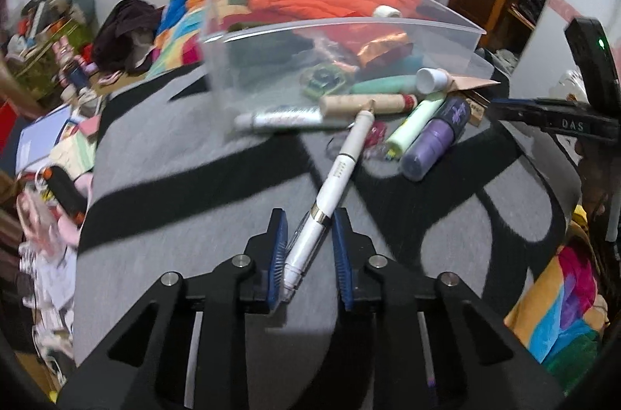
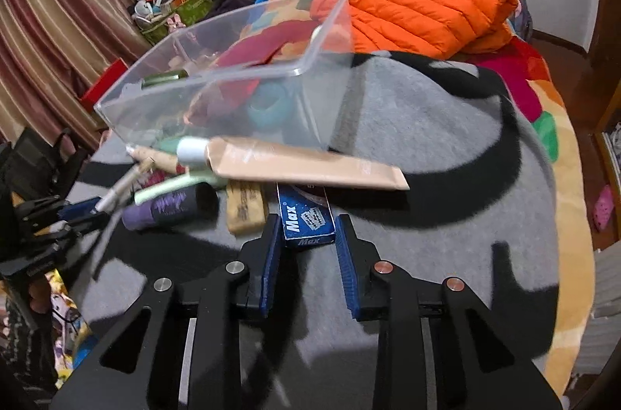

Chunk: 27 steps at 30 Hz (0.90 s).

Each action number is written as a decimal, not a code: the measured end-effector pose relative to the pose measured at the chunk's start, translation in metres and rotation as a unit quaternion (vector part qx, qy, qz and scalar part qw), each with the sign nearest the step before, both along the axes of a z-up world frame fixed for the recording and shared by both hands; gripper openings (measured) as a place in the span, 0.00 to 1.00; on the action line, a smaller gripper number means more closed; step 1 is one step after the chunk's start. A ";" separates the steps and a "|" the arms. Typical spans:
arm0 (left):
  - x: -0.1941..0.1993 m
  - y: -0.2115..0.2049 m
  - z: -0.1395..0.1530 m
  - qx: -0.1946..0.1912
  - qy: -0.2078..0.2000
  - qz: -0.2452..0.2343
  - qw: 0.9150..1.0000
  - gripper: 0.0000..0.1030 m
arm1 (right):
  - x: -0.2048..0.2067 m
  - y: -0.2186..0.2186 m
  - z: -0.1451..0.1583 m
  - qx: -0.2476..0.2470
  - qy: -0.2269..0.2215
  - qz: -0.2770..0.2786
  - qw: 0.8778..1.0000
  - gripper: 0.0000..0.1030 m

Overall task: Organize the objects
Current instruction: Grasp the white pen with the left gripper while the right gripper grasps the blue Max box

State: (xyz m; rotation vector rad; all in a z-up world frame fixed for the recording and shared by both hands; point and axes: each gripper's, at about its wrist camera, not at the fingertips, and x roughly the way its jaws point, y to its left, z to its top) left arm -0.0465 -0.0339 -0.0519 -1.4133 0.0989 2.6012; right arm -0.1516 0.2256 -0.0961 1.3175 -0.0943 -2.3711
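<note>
My left gripper is shut on a white pen, which crosses the jaws slantwise and touches both blue pads. Its tip points at a pile: a silver marker, a beige stick, a light green tube and a purple bottle. A clear plastic bin holding small items stands behind the pile. In the right wrist view my right gripper is shut on a blue Max box, pads against both sides. A beige tube lies across the box's far end, before the bin.
Everything rests on a grey and black blanket on a bed. An orange jacket and a patchwork quilt lie behind the bin. A tan eraser sits left of the blue box. Cluttered shelves and curtains stand at the left.
</note>
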 end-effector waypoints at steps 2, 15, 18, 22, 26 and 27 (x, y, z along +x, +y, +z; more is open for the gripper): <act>0.008 -0.004 0.001 0.002 0.000 0.013 1.000 0.18 | 0.011 0.004 0.002 0.009 0.004 -0.001 1.000 0.25; 0.015 -0.002 0.001 -0.003 0.004 0.016 1.000 0.22 | 0.033 -0.001 0.019 0.061 0.055 0.013 0.997 0.38; 0.007 0.002 -0.001 -0.009 0.013 0.012 1.000 0.22 | 0.024 -0.007 0.012 0.075 0.050 0.014 0.996 0.38; 0.001 0.004 -0.003 -0.003 0.024 0.013 1.000 0.18 | 0.019 -0.008 0.000 0.077 0.049 0.006 0.996 0.38; 0.005 0.004 -0.002 0.002 0.030 0.019 0.999 0.10 | 0.024 -0.005 0.001 0.069 0.050 0.003 0.996 0.24; 0.009 0.002 -0.001 0.008 0.031 0.022 0.999 0.10 | 0.026 -0.005 0.001 0.071 0.052 0.002 0.996 0.24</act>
